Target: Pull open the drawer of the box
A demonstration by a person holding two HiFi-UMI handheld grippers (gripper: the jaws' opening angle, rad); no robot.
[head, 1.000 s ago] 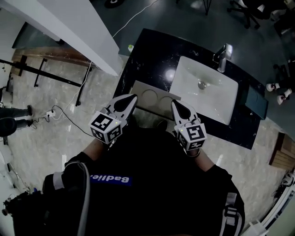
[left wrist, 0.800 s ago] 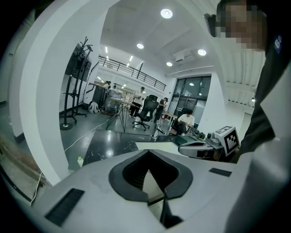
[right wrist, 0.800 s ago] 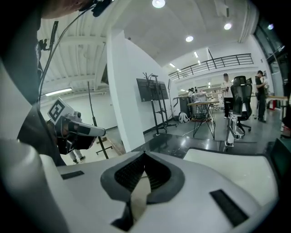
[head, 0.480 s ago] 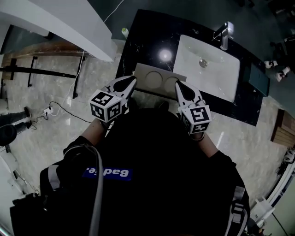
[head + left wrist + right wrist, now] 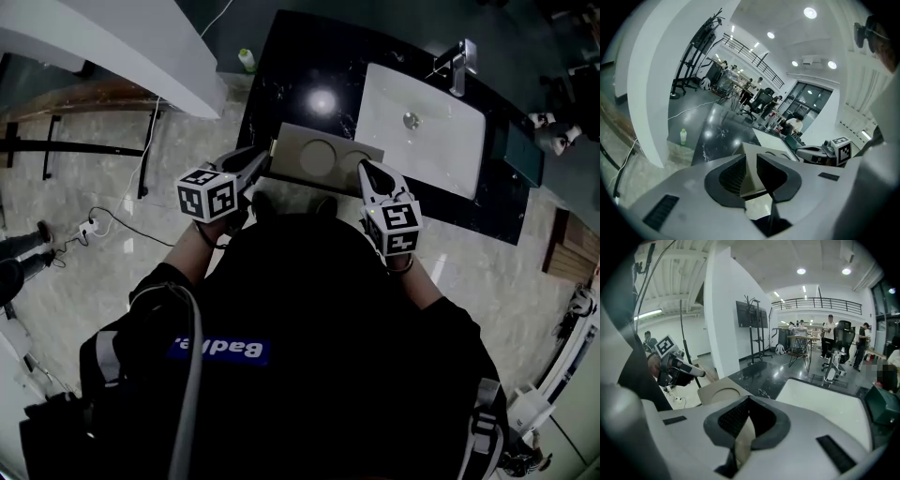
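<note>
Left gripper, jaws apart, straddles the left corner of the box, which sits at upper centre of the frame on the black worktop beside the sink. Right gripper is clenched on a beige edge at the box's right end. Step in hand: securing both ends; the drawer appears unopened. Next, probably: clamp the left to brace, then pull straight outward with the right.
</note>
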